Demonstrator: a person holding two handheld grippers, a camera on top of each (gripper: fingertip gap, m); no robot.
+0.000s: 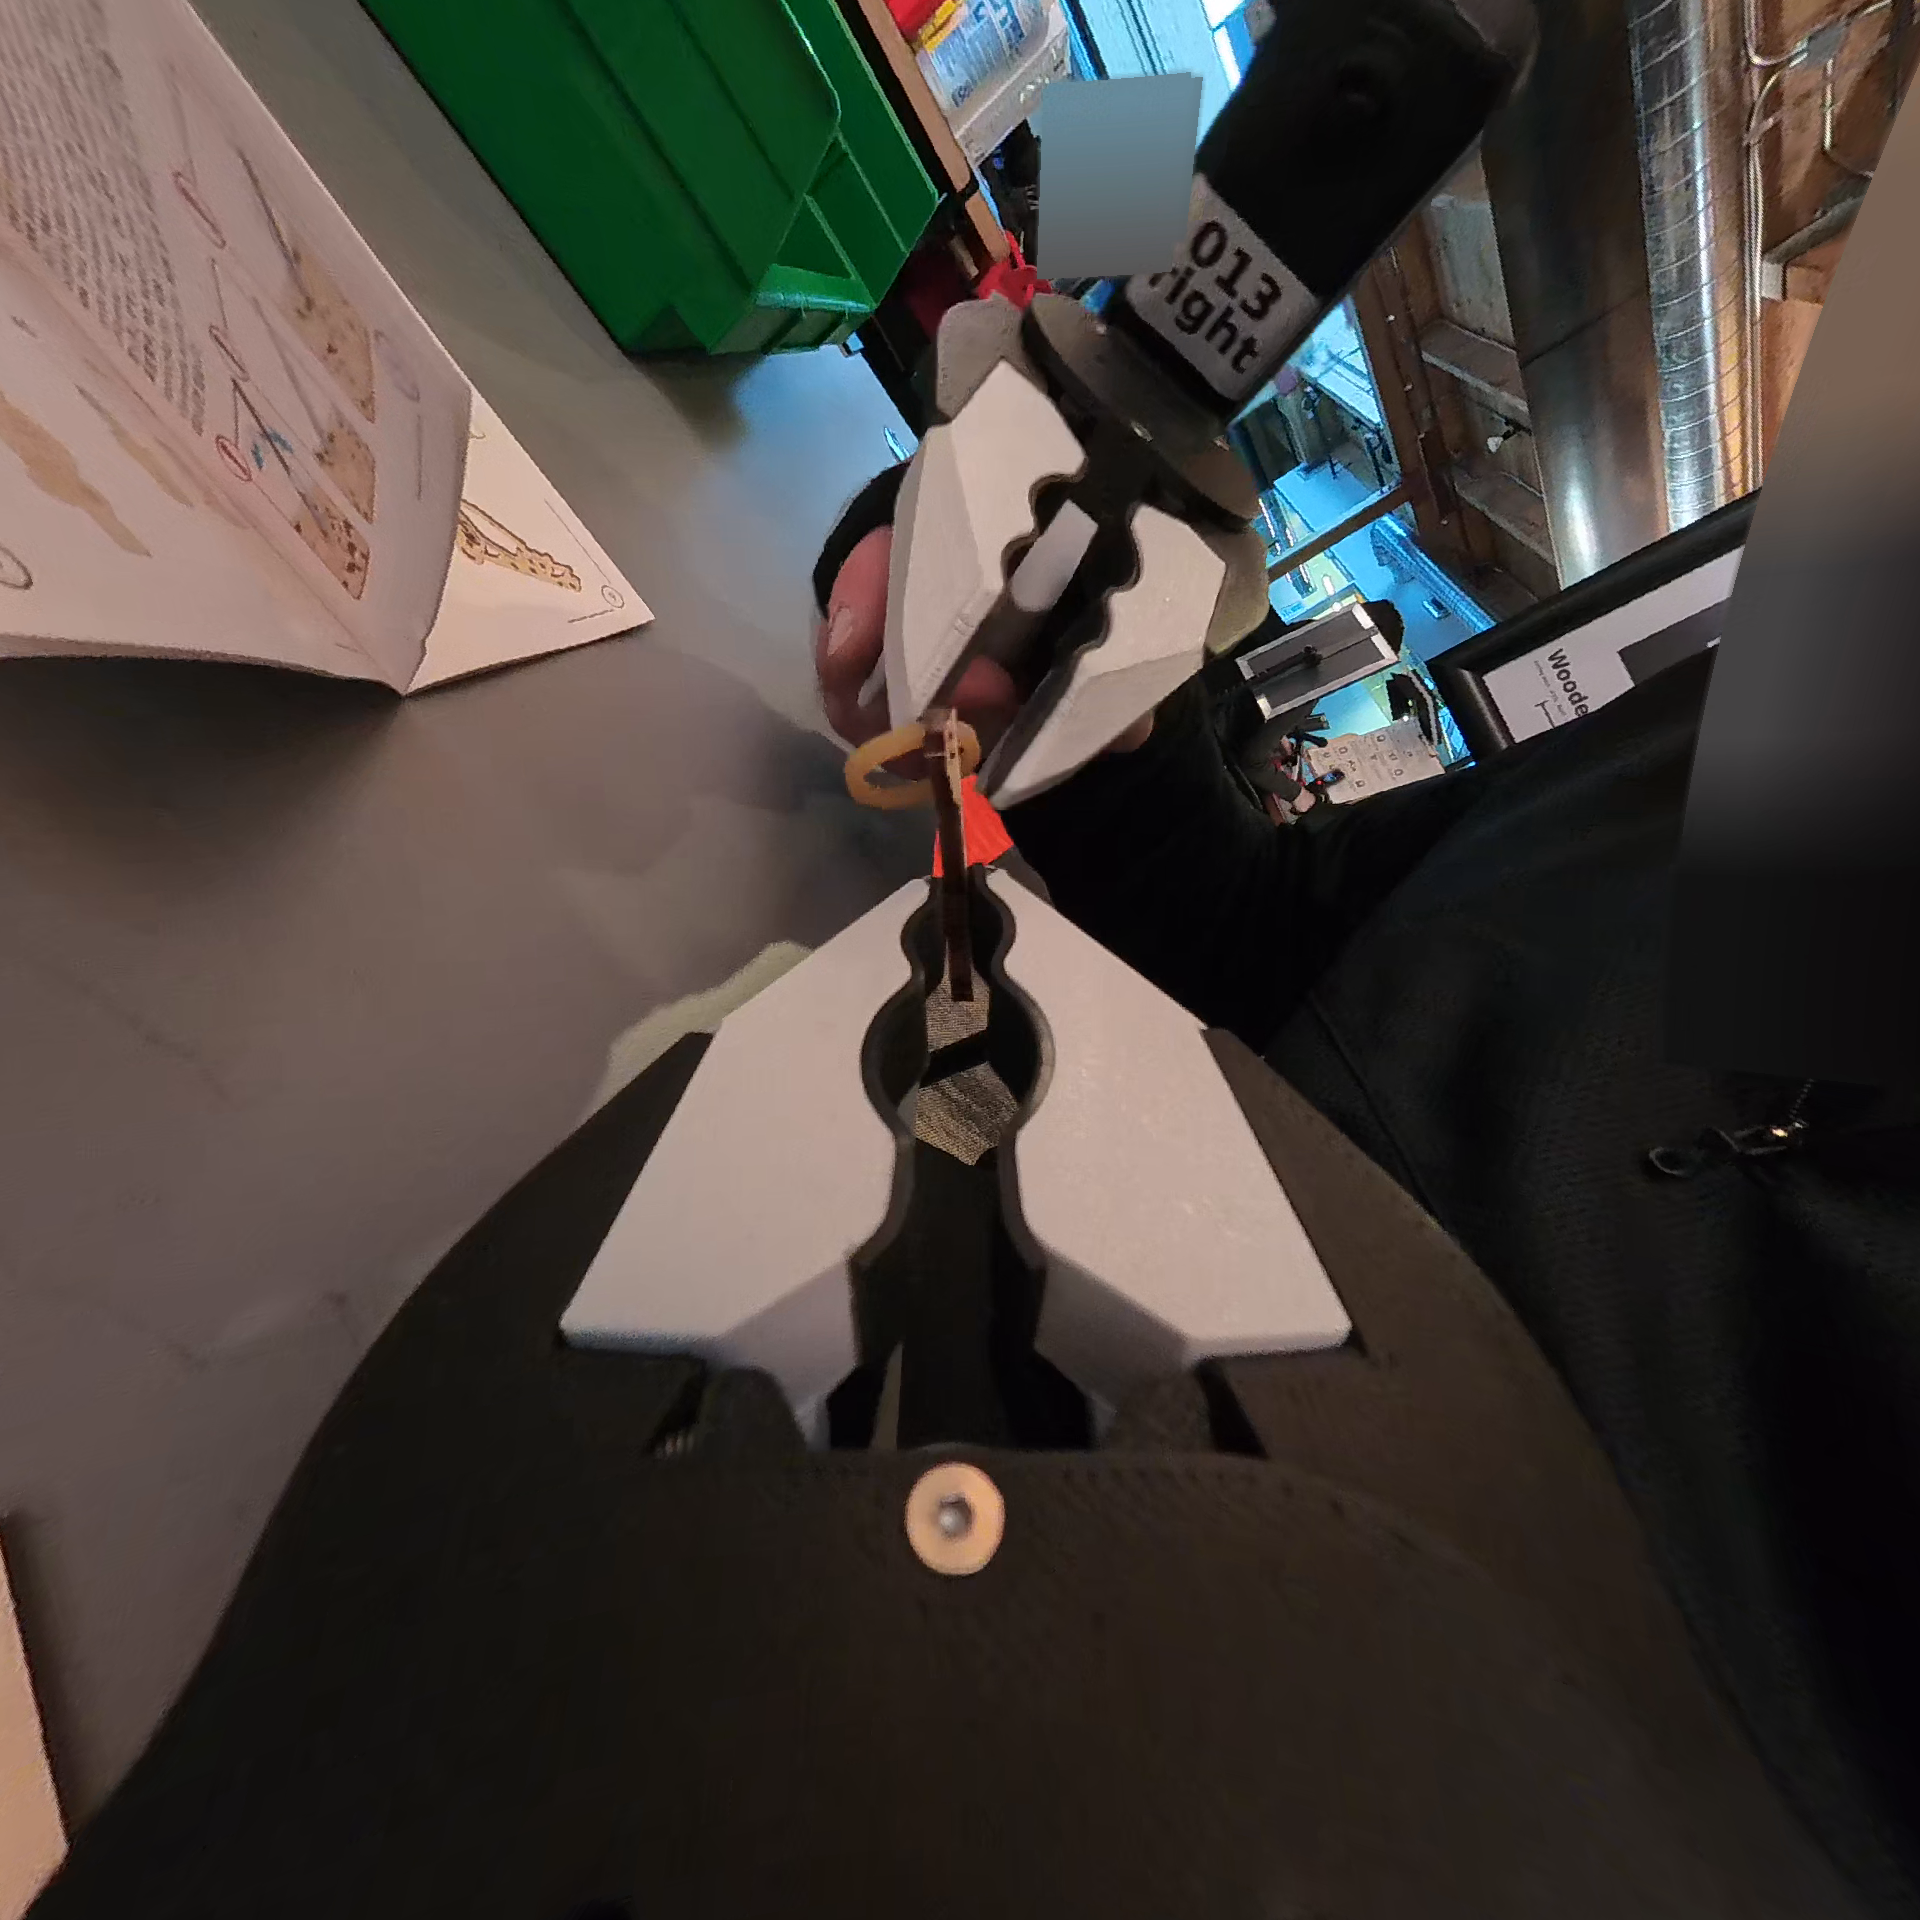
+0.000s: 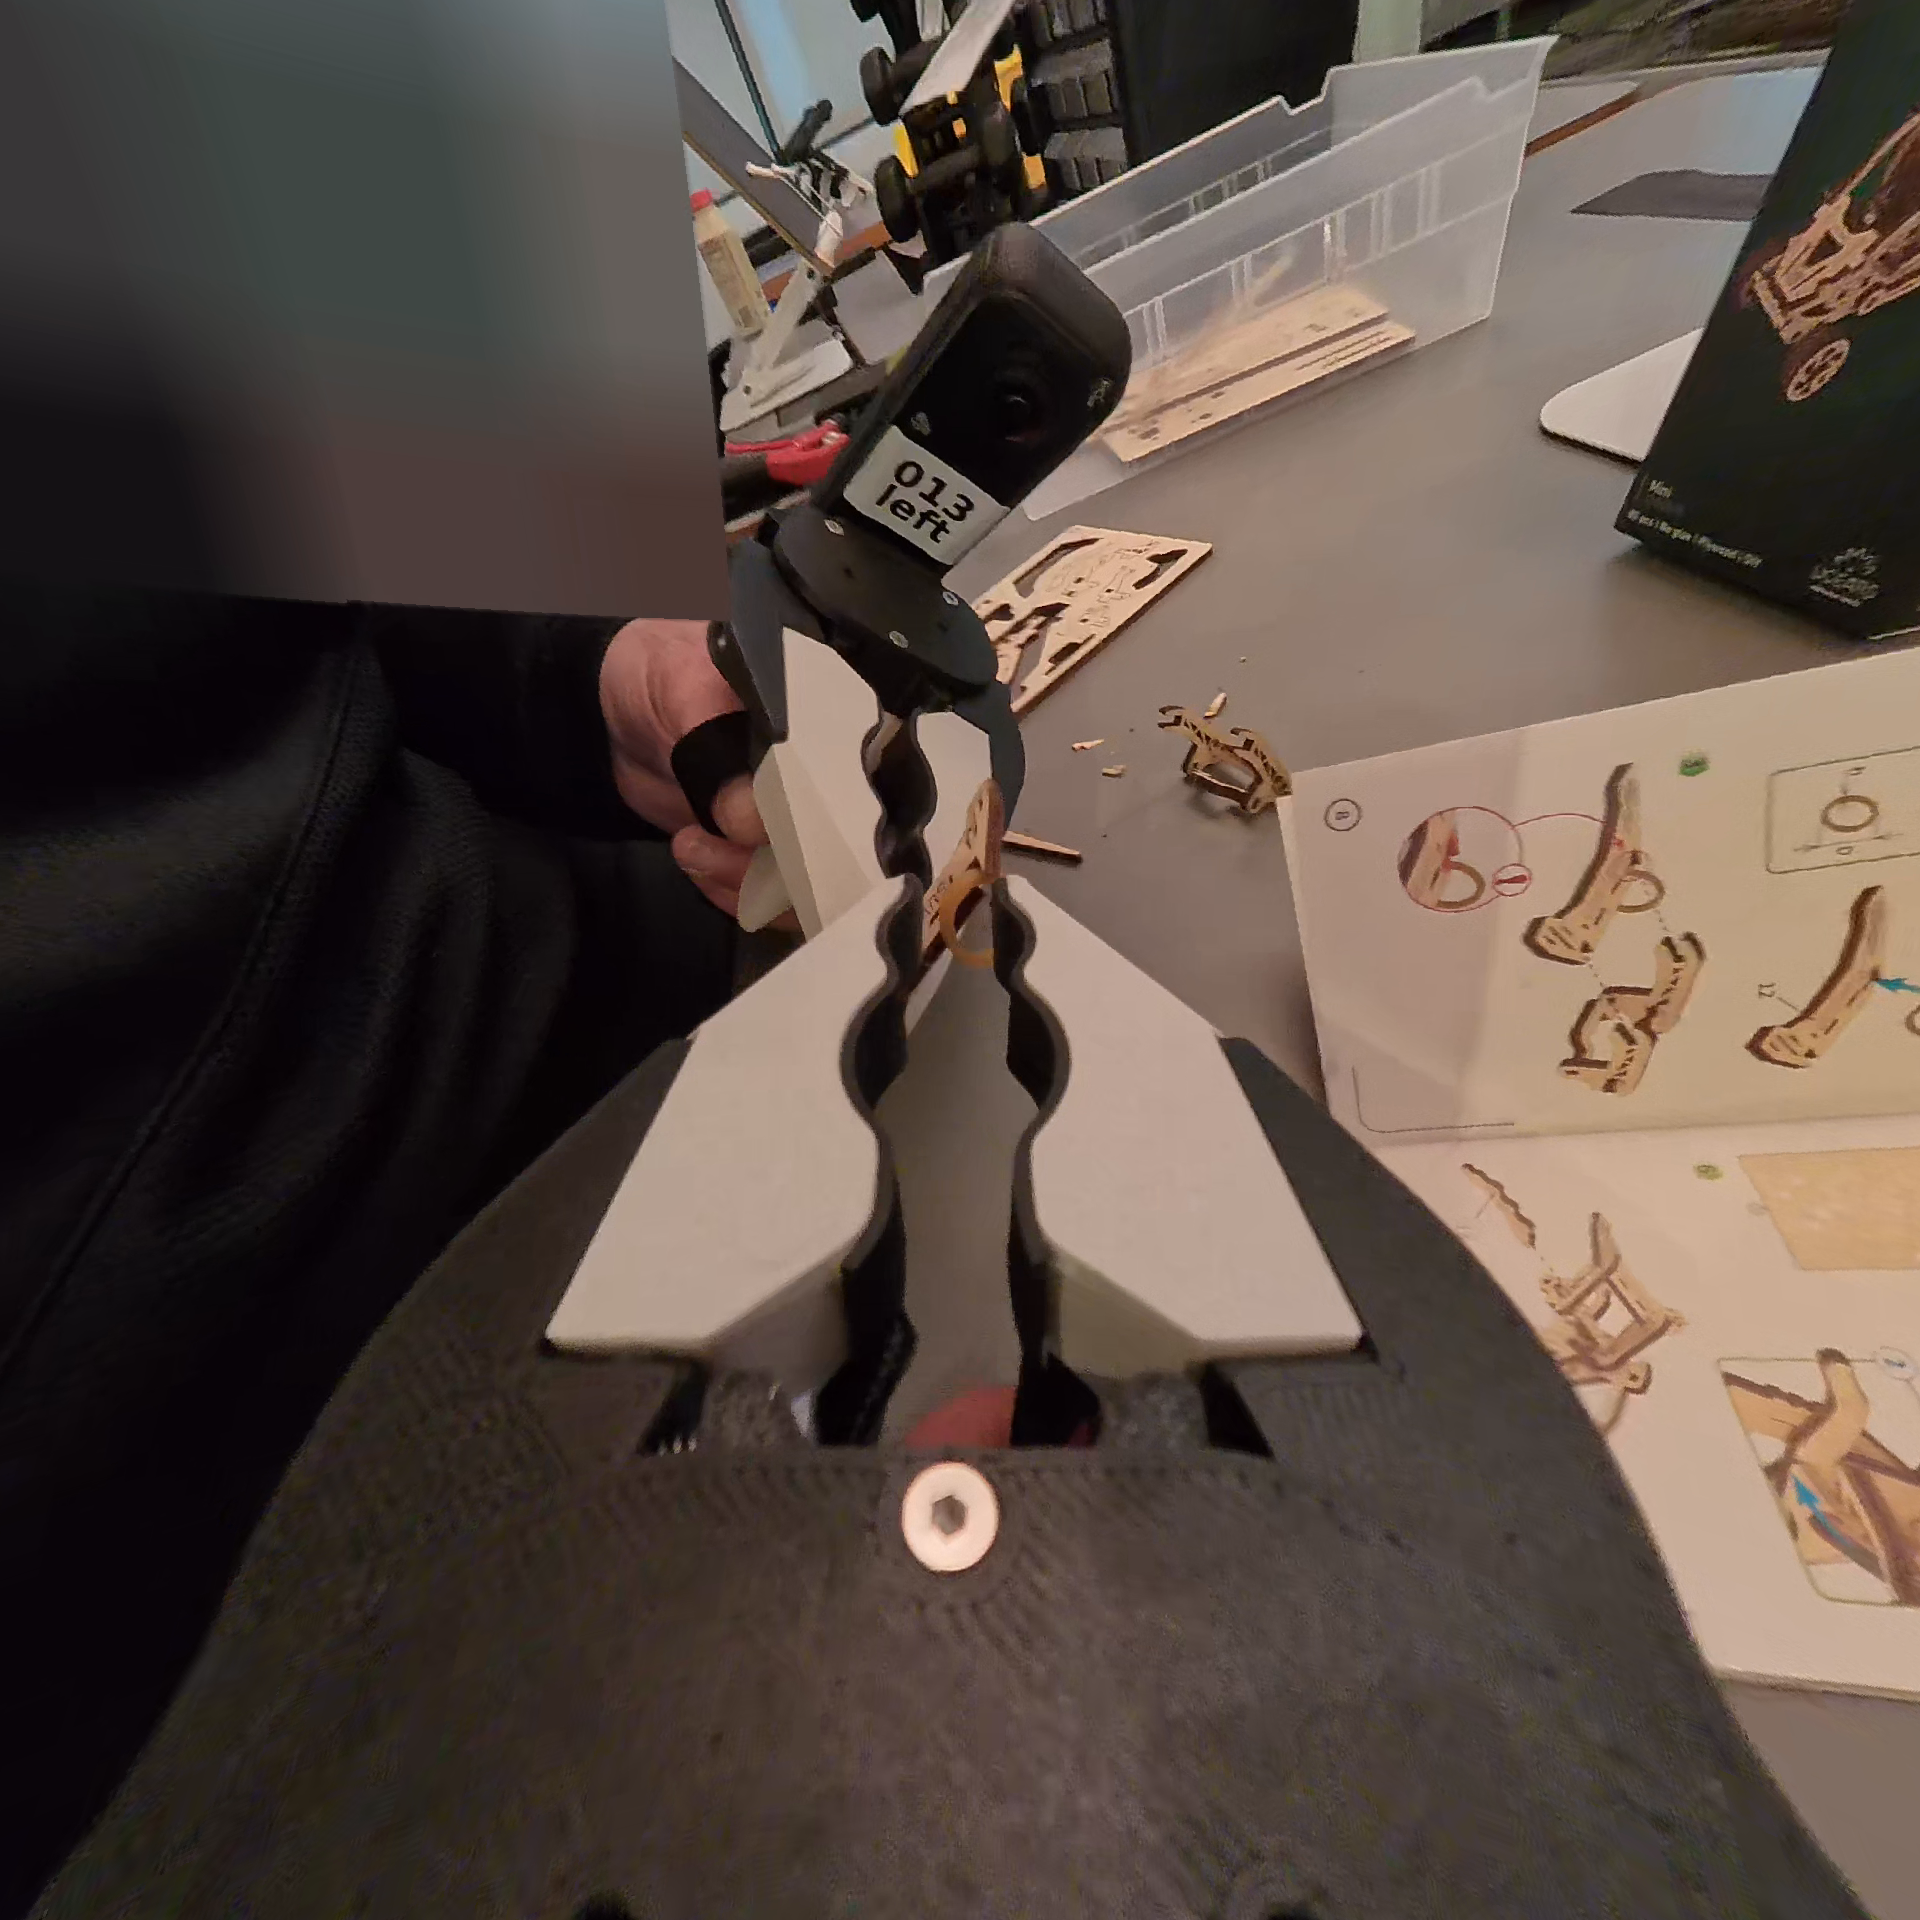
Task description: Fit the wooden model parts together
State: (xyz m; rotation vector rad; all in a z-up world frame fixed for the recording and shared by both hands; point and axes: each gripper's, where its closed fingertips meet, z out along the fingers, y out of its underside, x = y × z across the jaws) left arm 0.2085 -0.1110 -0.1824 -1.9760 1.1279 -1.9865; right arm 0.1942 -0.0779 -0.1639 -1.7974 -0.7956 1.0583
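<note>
In the left wrist view my left gripper (image 1: 961,883) is shut on a thin wooden part (image 1: 951,821), seen edge-on and pointing away from me. A tan ring (image 1: 883,769) sits on the part's far end. My right gripper (image 1: 951,756) faces it with its fingers apart on either side of the ring end. In the right wrist view my right gripper (image 2: 961,883) is open. The wooden part (image 2: 977,842) and its ring (image 2: 971,951) stand between the fingertips, and the pads do not press on them. The left gripper (image 2: 935,873) holds the part from the far side.
An open instruction booklet (image 2: 1610,935) lies on the grey table (image 2: 1351,540), also in the left wrist view (image 1: 208,364). A small wooden assembly (image 2: 1226,758), wooden sheets (image 2: 1091,592), a clear bin (image 2: 1299,208) and a black box (image 2: 1818,364) stand beyond. Green bins (image 1: 675,156) lie farther off.
</note>
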